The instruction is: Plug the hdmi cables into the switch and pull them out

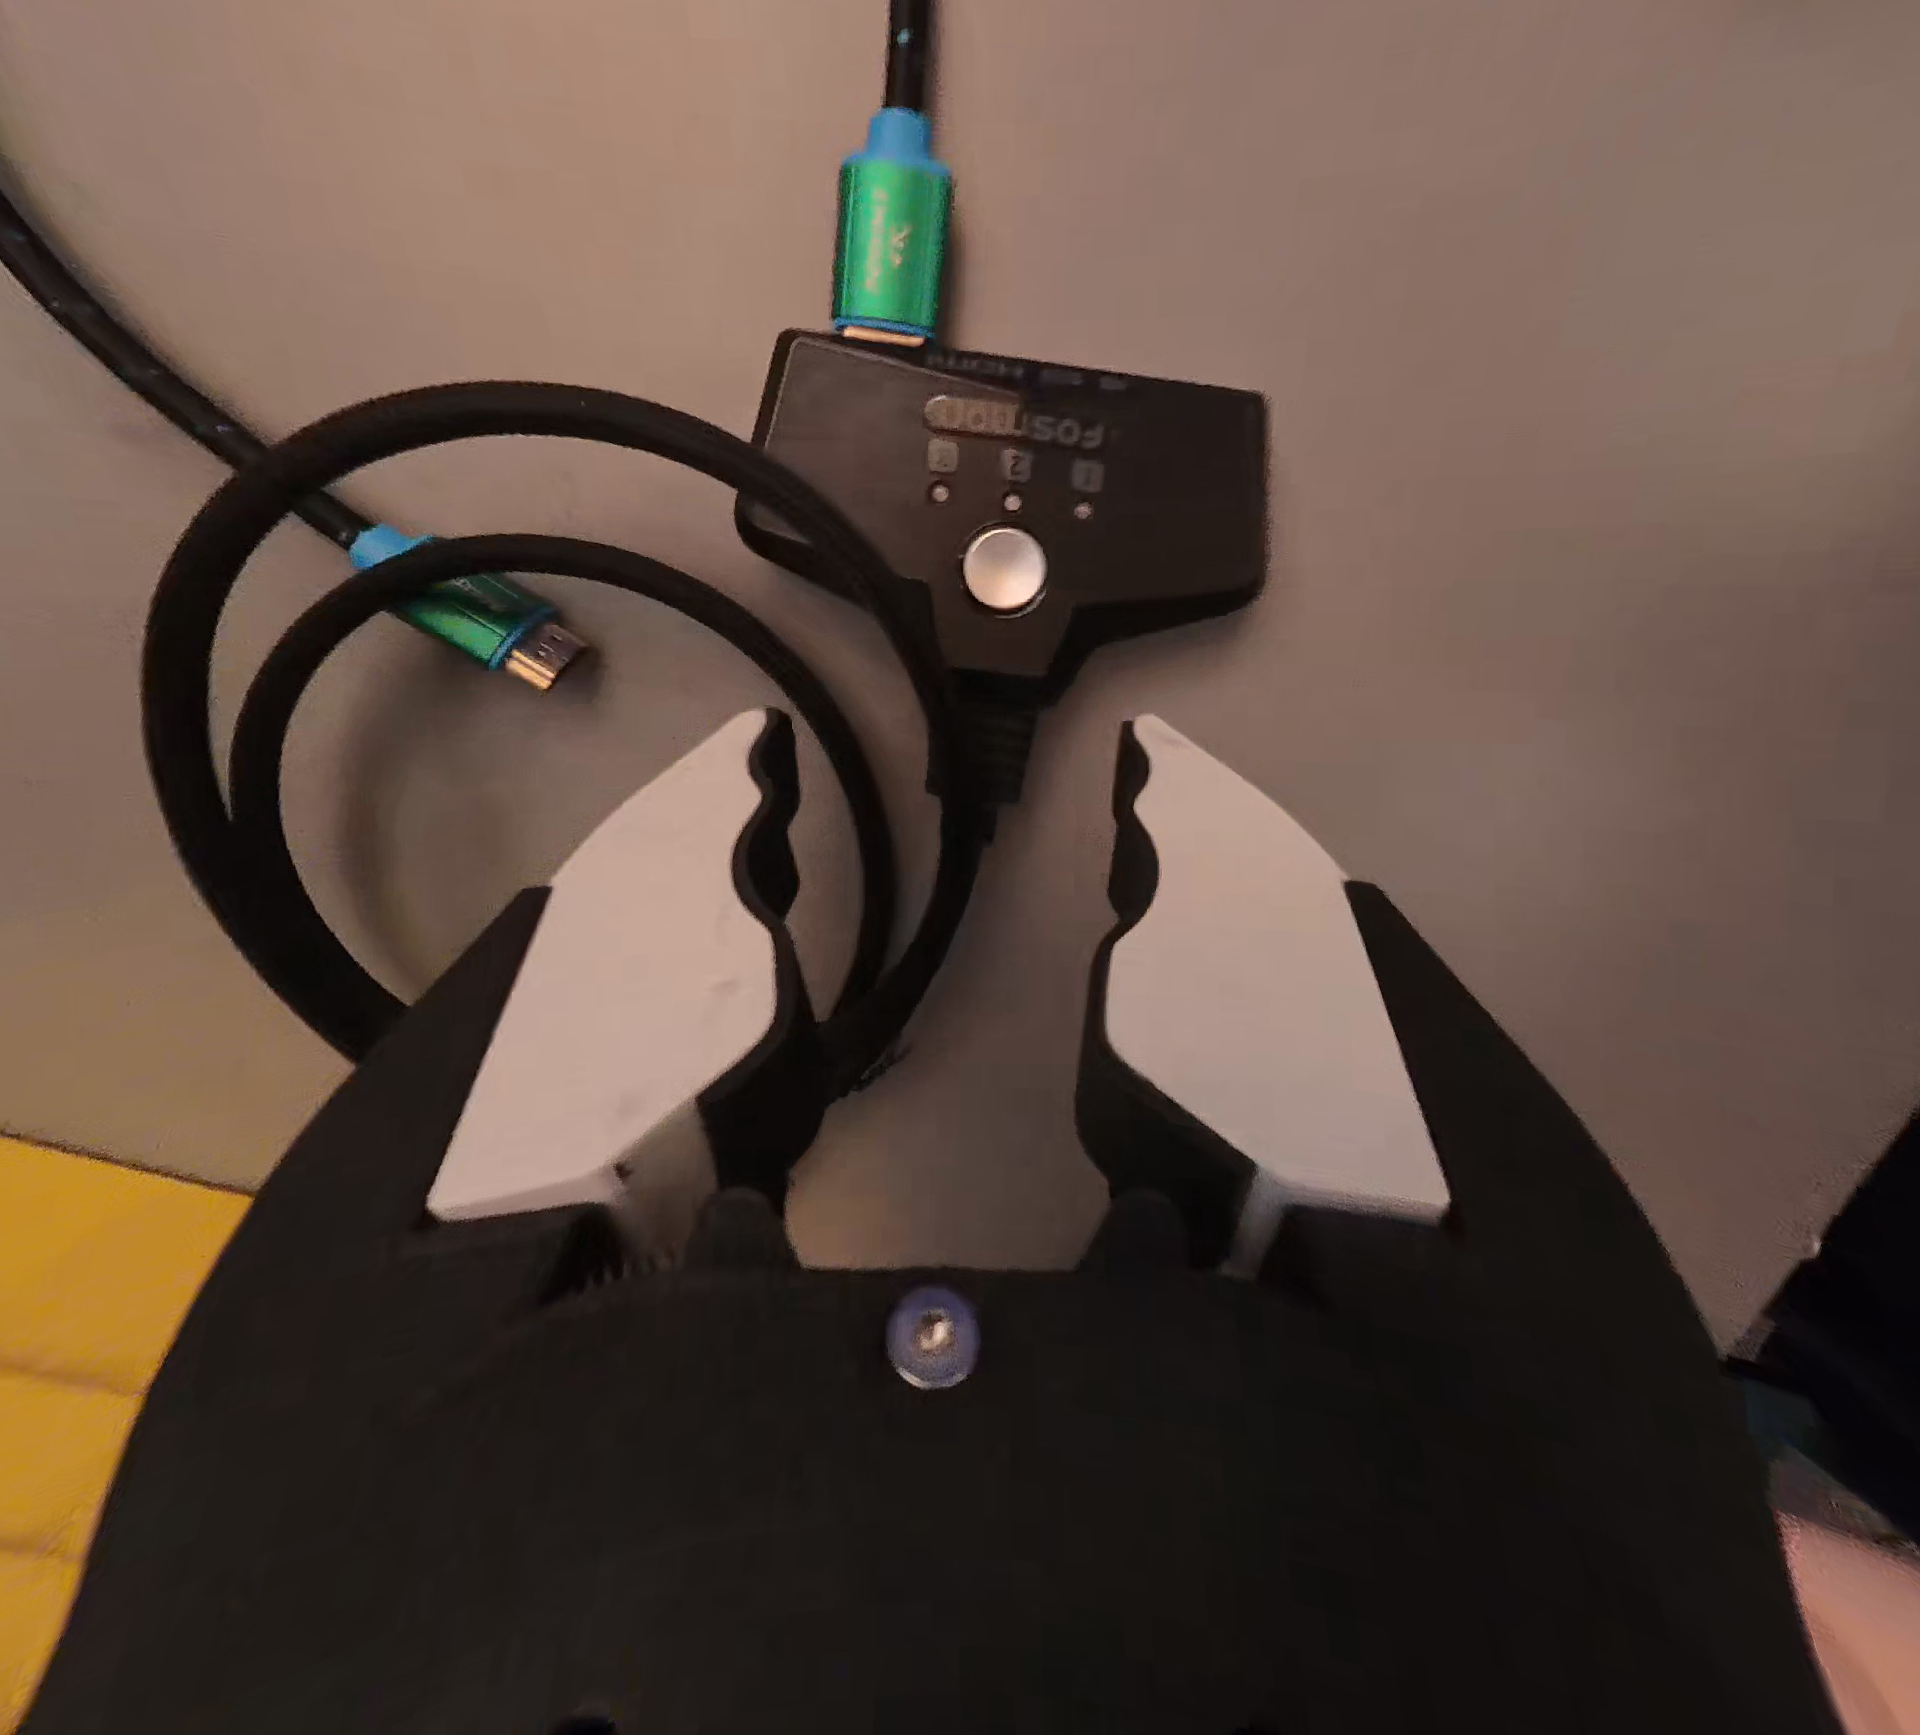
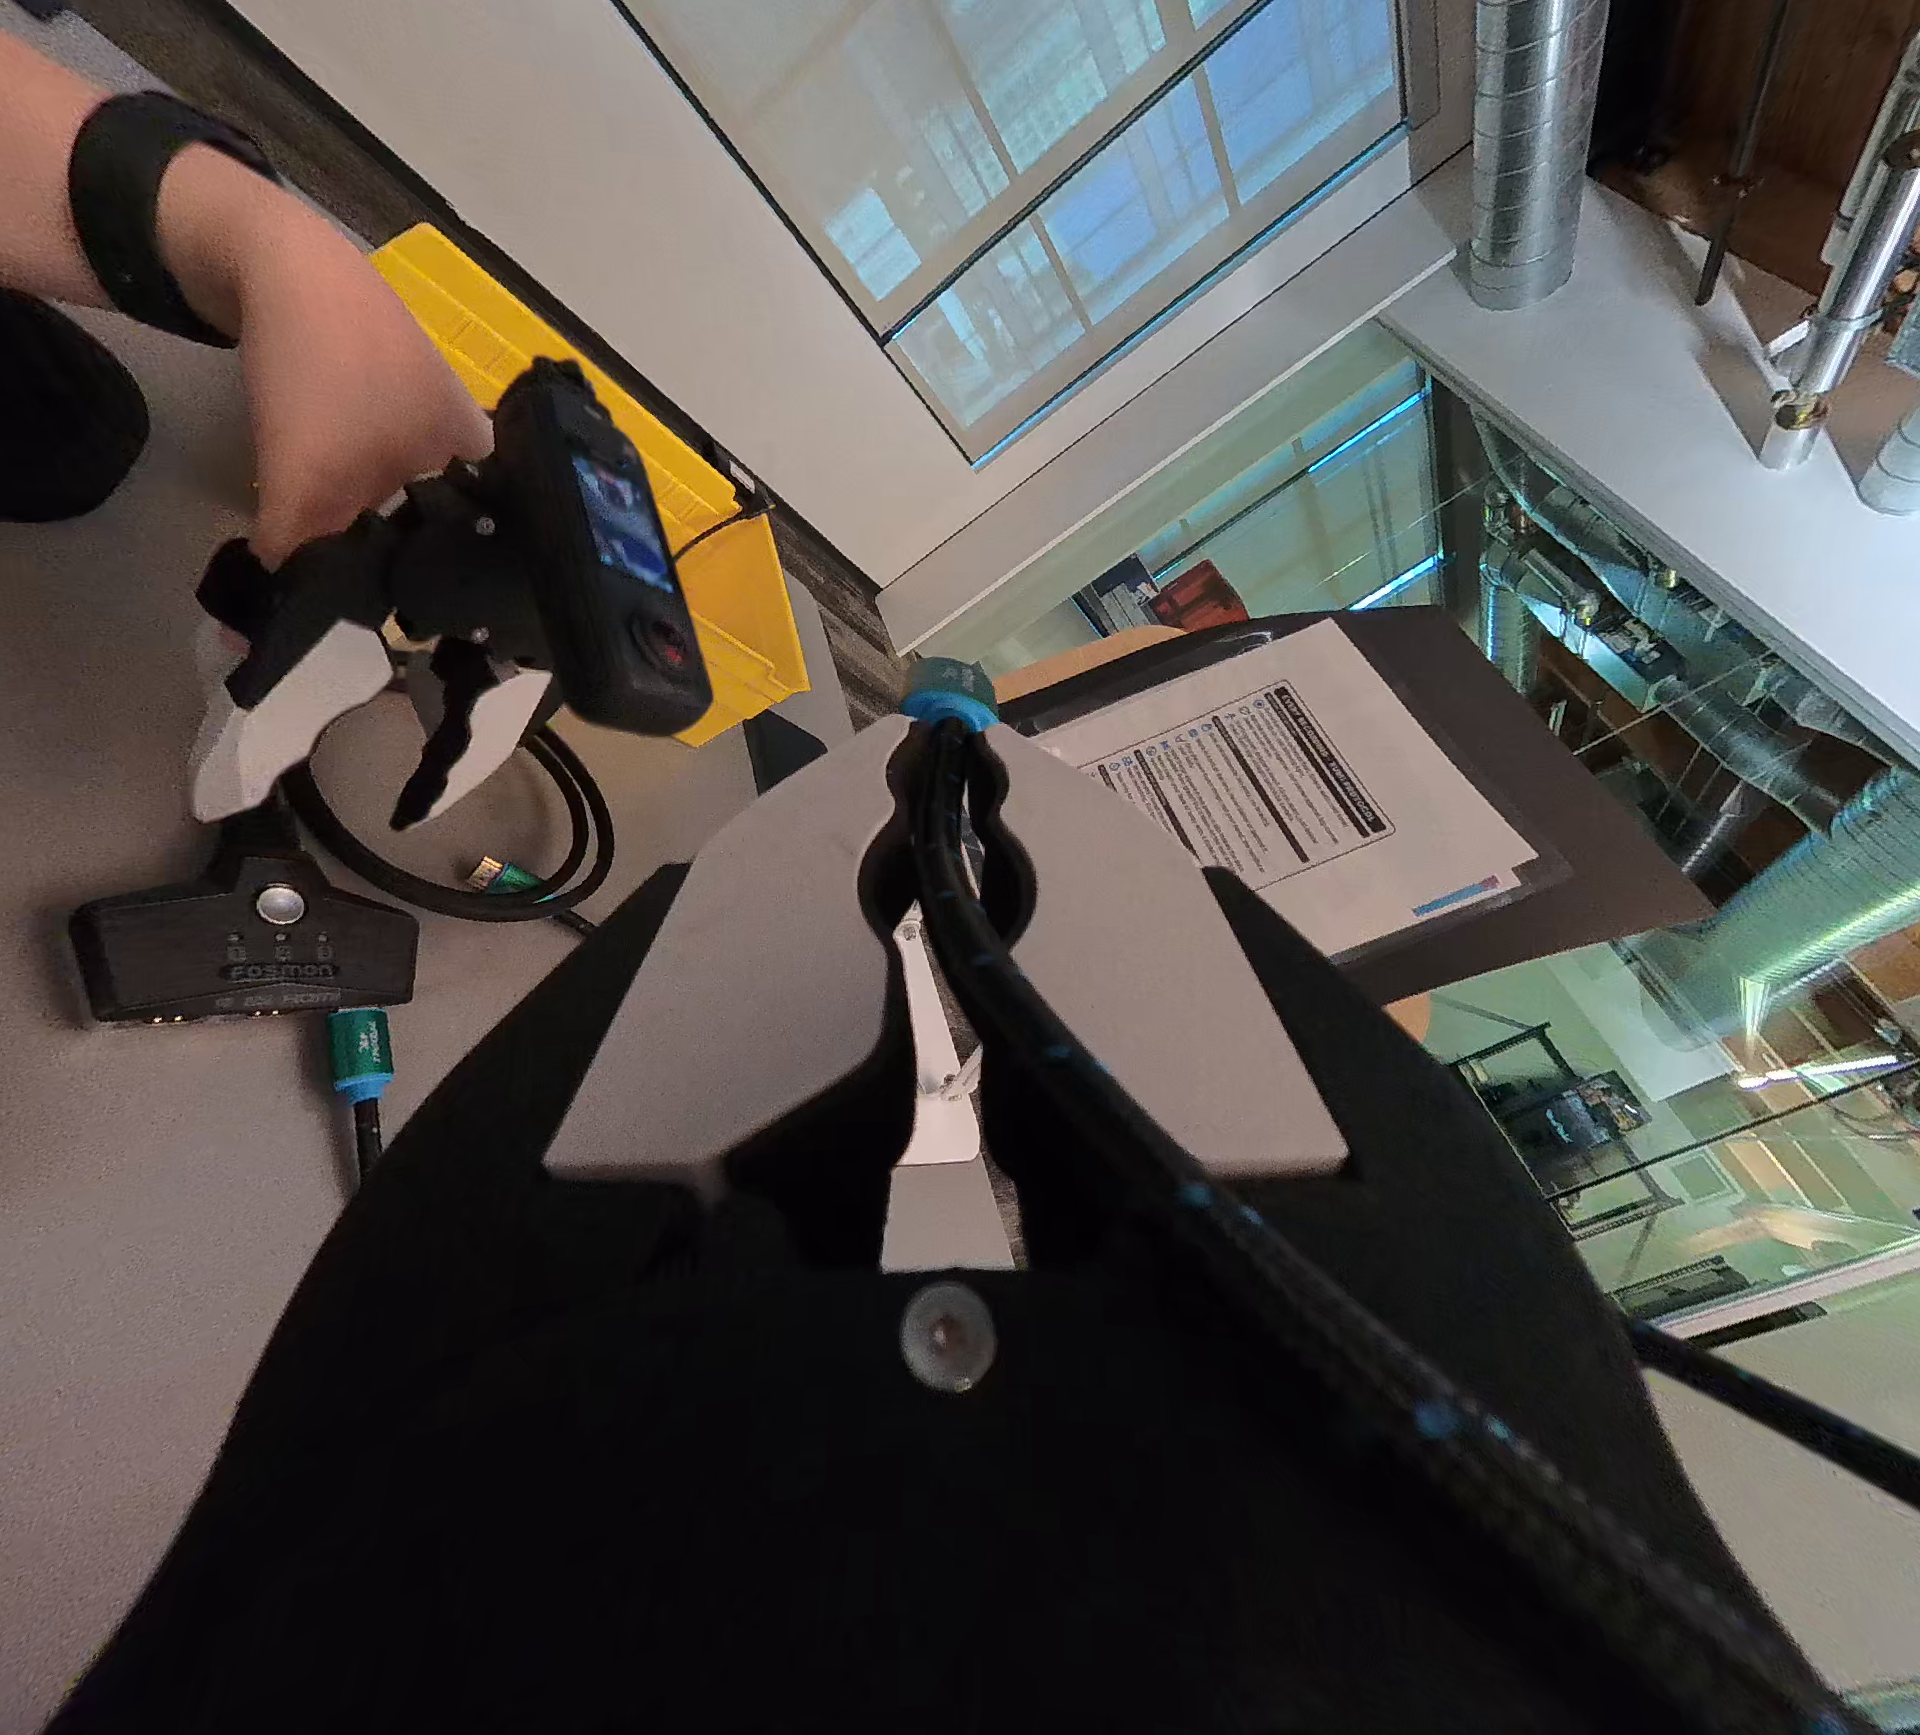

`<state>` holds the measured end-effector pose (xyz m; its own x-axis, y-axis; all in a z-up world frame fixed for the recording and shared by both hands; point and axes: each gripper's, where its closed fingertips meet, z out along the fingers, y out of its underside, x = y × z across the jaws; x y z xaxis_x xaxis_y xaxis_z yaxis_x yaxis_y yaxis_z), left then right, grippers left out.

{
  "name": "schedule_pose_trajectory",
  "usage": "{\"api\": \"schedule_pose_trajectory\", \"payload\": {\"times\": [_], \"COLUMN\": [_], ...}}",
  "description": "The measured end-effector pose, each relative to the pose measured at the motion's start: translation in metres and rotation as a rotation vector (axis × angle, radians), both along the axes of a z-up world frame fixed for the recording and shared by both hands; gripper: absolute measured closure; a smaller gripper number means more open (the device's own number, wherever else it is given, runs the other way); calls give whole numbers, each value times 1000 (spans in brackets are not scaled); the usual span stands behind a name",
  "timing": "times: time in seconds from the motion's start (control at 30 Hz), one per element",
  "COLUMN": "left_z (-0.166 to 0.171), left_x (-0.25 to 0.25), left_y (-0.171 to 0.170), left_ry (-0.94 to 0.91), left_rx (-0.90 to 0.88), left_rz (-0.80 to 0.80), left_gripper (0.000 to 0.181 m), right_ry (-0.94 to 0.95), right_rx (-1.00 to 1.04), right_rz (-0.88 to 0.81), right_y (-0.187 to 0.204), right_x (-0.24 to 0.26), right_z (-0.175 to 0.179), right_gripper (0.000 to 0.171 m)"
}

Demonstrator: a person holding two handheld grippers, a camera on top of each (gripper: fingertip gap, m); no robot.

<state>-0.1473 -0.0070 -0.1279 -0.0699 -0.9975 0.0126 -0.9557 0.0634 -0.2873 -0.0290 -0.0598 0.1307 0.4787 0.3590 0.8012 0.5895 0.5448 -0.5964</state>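
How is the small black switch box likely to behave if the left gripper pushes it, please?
The flat black switch box would probably slide rather than tip, lying flat on the smooth grey table. Its coiled black pigtail cable and the plugged-in green connector may drag or pivot it.

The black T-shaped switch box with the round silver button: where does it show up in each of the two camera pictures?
Left wrist view: the black T-shaped switch box lies at the centre, just beyond the open left gripper, on the grey table.
Right wrist view: it sits at the left edge, below the middle, under the left gripper.
Shared landmark: the green-and-blue HDMI plug at the box's port edge.
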Motion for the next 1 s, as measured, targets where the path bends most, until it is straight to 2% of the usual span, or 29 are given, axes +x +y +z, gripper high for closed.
{"api": "schedule_pose_trajectory", "payload": {"times": [0.03, 0.1, 0.3, 0.37, 0.4, 0.57, 0.67, 0.73, 0.8, 1.0], "left_z": [-5, -16, -27, -27, -27, -27, -33, -33, -32, -32], "left_x": [-1, -5, -4, -5, -6, -5, -7, -5, -3, 5], "left_y": [3, 6, 7, 3, 3, 3, 0, -1, 2, 7], "left_ry": [24, 85, 139, 153, 160, 166, 159, 159, 169, 152], "left_rx": [13, 24, 55, 37, 36, 43, 32, 37, 32, 6], "left_rz": [11, 7, -4, -19, -22, -15, 9, -8, 19, 17], "left_gripper": [125, 134, 133, 148, 149, 149, 129, 131, 141, 143], "right_ry": [0, 1, 2, 1, -1, -10, -11, -10, -10, -8], "right_rx": [2, 0, 1, -6, -6, -18, -19, -23, -26, -33], "right_rz": [0, 3, -4, -4, -4, -1, 2, 1, 1, -1], "right_y": [0, -1, 0, 2, 2, 5, 5, 6, 7, 8], "right_x": [0, -1, 2, 2, 2, -1, -1, -1, -1, 1], "right_z": [0, 1, 0, -1, -2, -6, -7, -7, -8, -9], "right_gripper": [163, 163, 163, 163, 163, 163, 163, 163, 163, 163]}}
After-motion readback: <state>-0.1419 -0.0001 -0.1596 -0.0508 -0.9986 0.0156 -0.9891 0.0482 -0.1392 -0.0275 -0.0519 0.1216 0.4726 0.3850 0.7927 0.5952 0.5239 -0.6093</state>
